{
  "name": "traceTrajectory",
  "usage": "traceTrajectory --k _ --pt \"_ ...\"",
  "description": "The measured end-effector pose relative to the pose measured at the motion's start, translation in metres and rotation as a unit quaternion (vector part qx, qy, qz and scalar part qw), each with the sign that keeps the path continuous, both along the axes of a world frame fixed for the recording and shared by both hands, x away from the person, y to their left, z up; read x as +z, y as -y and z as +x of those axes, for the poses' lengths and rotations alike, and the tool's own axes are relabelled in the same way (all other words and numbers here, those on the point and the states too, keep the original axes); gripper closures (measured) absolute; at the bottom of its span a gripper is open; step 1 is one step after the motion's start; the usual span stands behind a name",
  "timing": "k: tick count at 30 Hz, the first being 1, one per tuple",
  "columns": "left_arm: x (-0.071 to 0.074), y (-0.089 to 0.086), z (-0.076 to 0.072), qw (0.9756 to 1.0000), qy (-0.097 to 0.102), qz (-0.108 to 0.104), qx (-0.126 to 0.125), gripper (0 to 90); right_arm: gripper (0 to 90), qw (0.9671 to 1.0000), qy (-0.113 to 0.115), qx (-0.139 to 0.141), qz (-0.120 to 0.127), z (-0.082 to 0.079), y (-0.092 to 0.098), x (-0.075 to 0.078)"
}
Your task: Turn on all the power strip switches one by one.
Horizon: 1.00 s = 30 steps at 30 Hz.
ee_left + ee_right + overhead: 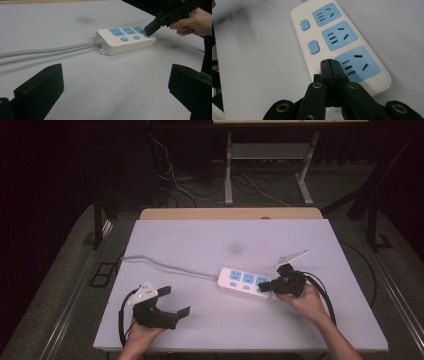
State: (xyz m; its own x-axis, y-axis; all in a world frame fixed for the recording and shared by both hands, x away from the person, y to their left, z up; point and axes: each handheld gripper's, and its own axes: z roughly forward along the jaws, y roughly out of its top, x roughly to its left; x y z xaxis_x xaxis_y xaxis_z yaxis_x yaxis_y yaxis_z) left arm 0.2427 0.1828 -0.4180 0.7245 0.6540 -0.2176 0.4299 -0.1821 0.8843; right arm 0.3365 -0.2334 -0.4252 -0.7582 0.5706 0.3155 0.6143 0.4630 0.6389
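The white power strip (245,283) lies flat on the pale table (200,245), a little right of the table's middle and nearer the person's edge than the far one. Its top carries three blue socket faces in a row, with blue switch buttons (314,47) alongside them. A grey cord (165,265) leaves the strip's left end and runs away from it across the table toward the left edge.

At the strip's right end is the right gripper (265,286), held in the person's right hand (306,301). Its two jaws are pressed flat together with nothing between them, and their joined tip comes down on the strip beside the last socket, where the third button sits in line with the other two. In the right gripper view the tip covers that spot, so whether it presses the button or only rests on it is hard to say; in the left gripper view the tip meets the strip's top just at that end button.

The left gripper (175,301) is well apart from the strip, to its left and nearer the person, in the left hand (142,336). Its jaws stand spread wide, holding nothing, with bare table between them, and they point toward the strip.

Beyond the table, far from the strip, cables lie on the dark floor (200,190) around a metal stand (267,150).
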Motion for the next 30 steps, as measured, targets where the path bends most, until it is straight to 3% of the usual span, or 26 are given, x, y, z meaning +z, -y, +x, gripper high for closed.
traceTrajectory --k 6,10,30 --pt "-0.0005 0.0009 0.0004 1.0 -0.002 0.0 -0.001 0.0 90.0 0.9996 0.013 0.008 -0.026 -0.001 -0.005 0.0022" --pt "-0.0005 0.0013 0.0002 1.0 -0.002 0.0 -0.002 0.0 90.0 0.9994 0.016 0.008 -0.03 -0.002 -0.0052 0.0026" --pt "-0.0011 -0.0008 0.001 1.0 -0.004 -0.004 0.001 0.0 90.0 0.9998 0.008 -0.001 -0.017 -0.0001 0.0025 0.0088"
